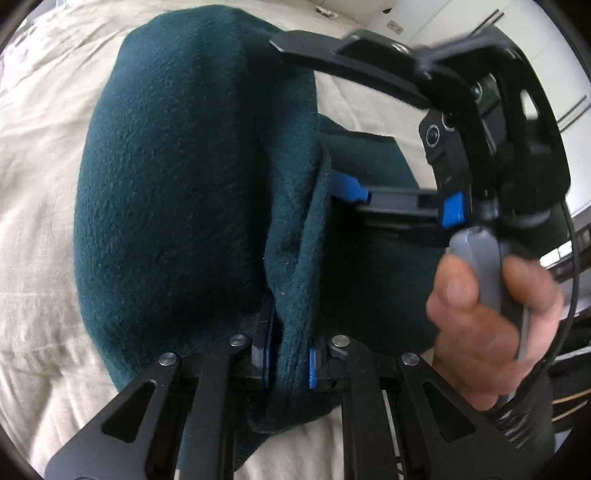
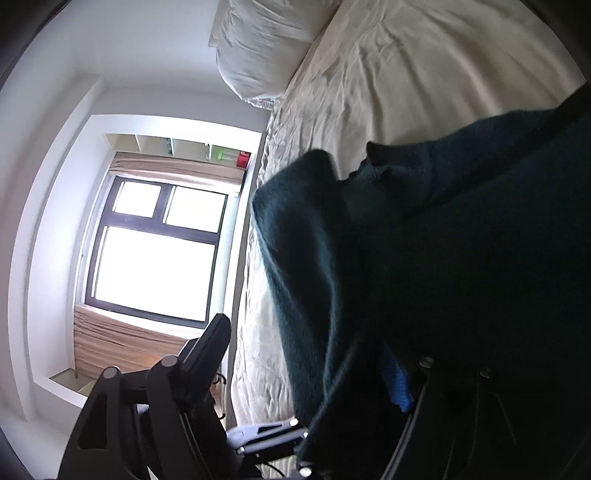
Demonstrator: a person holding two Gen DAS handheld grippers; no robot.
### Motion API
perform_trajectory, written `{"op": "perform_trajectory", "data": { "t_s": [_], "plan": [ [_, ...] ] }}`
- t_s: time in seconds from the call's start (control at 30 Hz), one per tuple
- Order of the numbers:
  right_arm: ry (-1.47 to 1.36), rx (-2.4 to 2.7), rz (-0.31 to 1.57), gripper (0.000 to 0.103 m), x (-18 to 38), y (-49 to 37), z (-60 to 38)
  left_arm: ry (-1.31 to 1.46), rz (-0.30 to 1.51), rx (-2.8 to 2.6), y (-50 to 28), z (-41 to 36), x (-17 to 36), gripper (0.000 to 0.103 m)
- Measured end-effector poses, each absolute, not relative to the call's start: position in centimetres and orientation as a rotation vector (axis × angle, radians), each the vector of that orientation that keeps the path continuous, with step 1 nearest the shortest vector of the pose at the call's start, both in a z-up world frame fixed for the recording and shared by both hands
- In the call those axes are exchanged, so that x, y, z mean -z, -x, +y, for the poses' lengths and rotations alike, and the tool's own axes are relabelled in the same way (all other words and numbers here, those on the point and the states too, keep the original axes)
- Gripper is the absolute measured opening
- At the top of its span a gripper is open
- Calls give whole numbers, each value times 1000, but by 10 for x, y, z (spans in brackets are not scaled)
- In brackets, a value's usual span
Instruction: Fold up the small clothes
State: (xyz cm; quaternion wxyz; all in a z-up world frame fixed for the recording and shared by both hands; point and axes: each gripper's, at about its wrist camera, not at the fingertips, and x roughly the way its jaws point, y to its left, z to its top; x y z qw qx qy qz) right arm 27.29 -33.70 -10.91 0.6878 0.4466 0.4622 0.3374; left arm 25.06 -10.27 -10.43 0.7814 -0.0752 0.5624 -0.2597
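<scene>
A dark teal fleece garment hangs in a bulging fold over the cream bed sheet. At the bottom of the left wrist view my left gripper is shut on a bunched edge of it. Further right a hand holds my right gripper, which stands open. One of its blue pads is against the cloth's edge and the other is bare. In the right wrist view the garment drapes over one finger of the right gripper and hides it, while the other finger is free.
A white pillow lies at the head of the bed. A bright window with a ledge is beside the bed. White cupboard doors stand beyond the bed in the left wrist view.
</scene>
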Motion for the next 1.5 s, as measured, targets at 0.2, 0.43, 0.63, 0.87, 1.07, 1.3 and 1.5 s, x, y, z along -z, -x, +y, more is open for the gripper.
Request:
{"op": "perform_trajectory", "data": {
  "t_s": [0.2,0.43,0.63,0.87,1.07,1.3,1.5],
  "plan": [
    [-947,-679,1029,36,111,-283,-340,118,1198,555,-245,-107,95,12],
    [-849,-606,1028,15,101,-279,-349,-2,1163,534,-236,-146,79,12],
    [-832,-567,1019,14,91,-272,-384,-15,1152,579,-228,-159,66,12],
    [-823,-507,1028,14,84,-265,-434,-60,1143,648,-230,-179,55,12],
    [-861,-442,1014,14,90,-256,-476,-27,1132,726,-230,-170,48,17],
    [-960,-436,1051,26,123,-235,-487,29,1118,831,-213,-90,27,21],
    [-969,-456,1028,54,115,-194,-464,179,985,836,-229,-12,-6,22]
  ]
}}
